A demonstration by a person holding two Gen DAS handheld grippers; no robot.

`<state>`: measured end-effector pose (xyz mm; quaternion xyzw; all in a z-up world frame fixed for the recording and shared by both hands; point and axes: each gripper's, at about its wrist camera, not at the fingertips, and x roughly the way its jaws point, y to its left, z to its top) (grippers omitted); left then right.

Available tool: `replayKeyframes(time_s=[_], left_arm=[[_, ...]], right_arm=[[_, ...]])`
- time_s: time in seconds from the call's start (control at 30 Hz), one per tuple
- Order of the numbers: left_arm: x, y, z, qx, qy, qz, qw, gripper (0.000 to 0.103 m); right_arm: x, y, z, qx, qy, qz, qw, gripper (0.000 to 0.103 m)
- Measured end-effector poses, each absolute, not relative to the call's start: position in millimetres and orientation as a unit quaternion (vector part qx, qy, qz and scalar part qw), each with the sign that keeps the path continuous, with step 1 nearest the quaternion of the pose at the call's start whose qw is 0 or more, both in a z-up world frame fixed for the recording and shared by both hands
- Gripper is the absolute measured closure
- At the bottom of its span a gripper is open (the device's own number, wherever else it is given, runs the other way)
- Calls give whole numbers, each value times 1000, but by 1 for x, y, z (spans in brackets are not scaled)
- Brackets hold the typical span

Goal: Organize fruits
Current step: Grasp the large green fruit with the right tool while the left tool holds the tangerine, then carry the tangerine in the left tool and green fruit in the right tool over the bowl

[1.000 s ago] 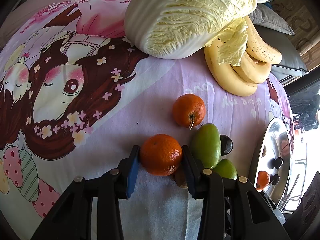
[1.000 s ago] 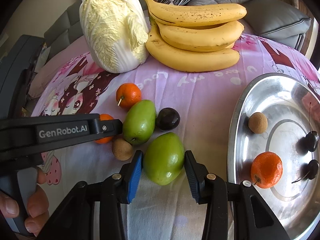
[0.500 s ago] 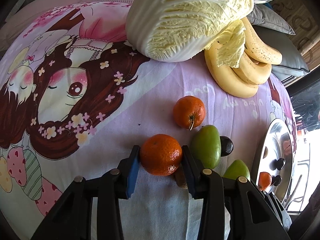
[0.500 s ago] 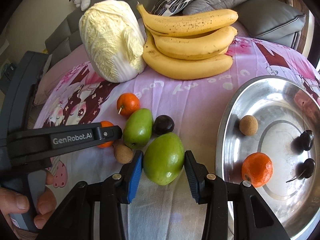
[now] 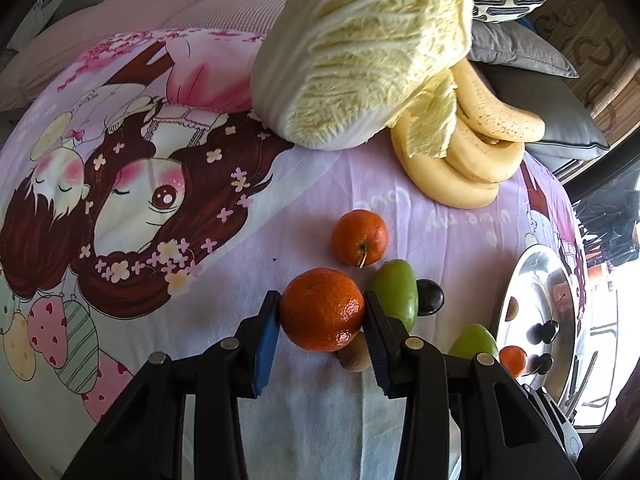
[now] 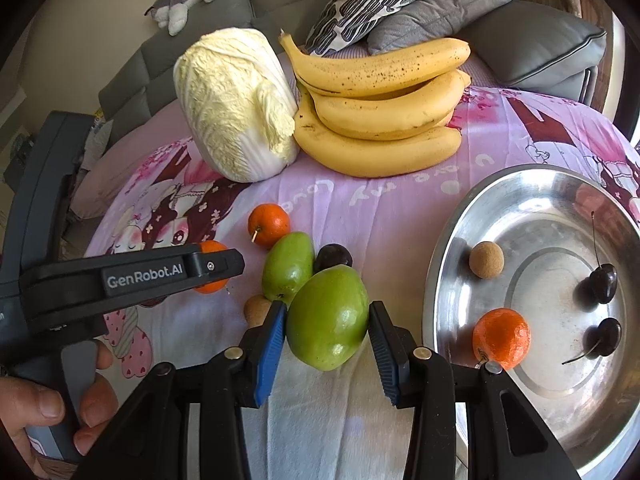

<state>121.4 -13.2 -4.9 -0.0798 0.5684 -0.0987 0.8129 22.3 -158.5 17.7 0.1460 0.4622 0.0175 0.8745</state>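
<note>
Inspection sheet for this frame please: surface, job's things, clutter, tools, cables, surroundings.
Surface: cartoon-print cloth.
Job's things: steel tray holds a mandarin, two cherries and a brown ball; bananas, green fruit, plum and stemmed mandarin lie on the cloth.
Clutter: cabbage.
Tools: left tool grips an orange; right tool grips a mango.
Cables: nothing seen.
Surroundings: sofa cushions, plush toy.

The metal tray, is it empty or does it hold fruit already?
Not empty. The tray holds an orange, two cherries and a small brown fruit.
</note>
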Motion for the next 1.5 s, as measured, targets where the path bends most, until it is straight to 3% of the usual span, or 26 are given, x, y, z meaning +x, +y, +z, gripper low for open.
replayKeyframes(time_s=[1.5], left_arm=[[88,-95,36,-21,525,-164,835,61]], right_arm=[[-7,-263,42,218,423,-74,876,59]])
